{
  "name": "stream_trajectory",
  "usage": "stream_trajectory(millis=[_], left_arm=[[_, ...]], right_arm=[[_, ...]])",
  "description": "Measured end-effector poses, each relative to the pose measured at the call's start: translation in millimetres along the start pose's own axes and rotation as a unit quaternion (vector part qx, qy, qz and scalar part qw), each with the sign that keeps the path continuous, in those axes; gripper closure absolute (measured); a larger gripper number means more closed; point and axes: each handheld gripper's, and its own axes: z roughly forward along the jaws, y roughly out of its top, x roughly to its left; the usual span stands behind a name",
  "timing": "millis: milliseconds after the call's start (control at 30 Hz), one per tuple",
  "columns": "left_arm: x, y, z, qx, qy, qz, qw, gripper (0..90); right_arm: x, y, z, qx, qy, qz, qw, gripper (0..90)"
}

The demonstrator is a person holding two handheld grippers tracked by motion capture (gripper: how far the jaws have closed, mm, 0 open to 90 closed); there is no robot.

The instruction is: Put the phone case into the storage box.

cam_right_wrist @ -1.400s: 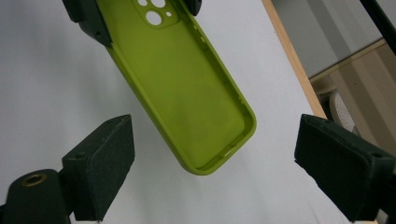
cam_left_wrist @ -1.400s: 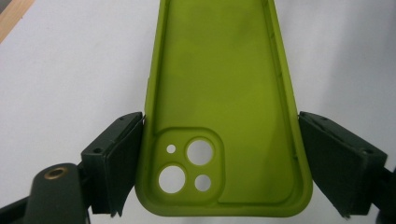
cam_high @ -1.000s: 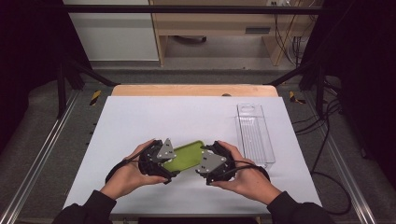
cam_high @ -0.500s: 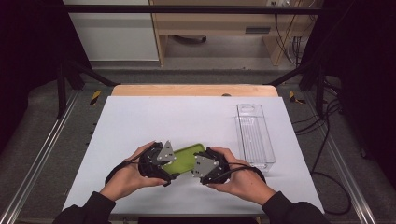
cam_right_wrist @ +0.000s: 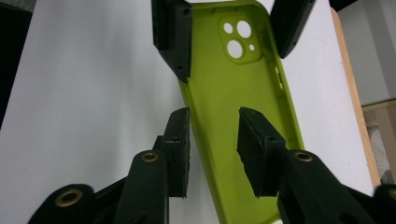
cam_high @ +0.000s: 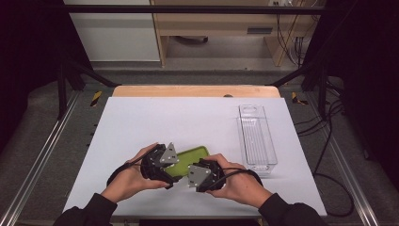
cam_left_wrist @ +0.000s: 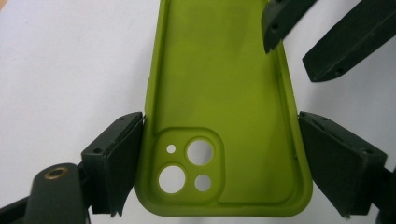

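A lime-green phone case point(cam_high: 192, 157) lies inside up on the white table, its camera cutouts toward my left gripper point(cam_high: 175, 168). In the left gripper view the left gripper point(cam_left_wrist: 222, 123) is shut on the case point(cam_left_wrist: 224, 84), one pad on each long side at the cutout end. My right gripper point(cam_high: 194, 165) reaches in from the opposite end. Its jaws have just been closing. In the right gripper view the right gripper point(cam_right_wrist: 212, 123) straddles one side wall of the case point(cam_right_wrist: 233, 98), with small gaps still visible at the pads.
A clear plastic tray point(cam_high: 256, 136) stands lengthwise at the table's right side, just beyond the right hand. The white tabletop point(cam_high: 141, 117) stretches to a wooden strip point(cam_high: 195, 91) at the far edge. Metal rails run down both sides.
The right hand has slid left and slightly nearer along the case, and its jaws have narrowed around the case's wall. The left hand and the case have stayed put.
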Motion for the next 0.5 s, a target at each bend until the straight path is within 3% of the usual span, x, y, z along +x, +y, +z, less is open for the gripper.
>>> stream_trajectory(millis=[200, 500], left_arm=[[-0.4, 3.6, -3.0, -0.001, -0.003, 0.007, 1.0, 16.4], [-2.5, 5.7, -3.5, 0.003, -0.006, 0.014, 0.9999, 16.4]], right_arm=[[4.9, 3.6, 4.3, 0.006, 0.015, -0.024, 0.9996, 69.0], [7.8, 6.0, 5.9, 0.016, 0.018, -0.05, 0.9984, 73.5]])
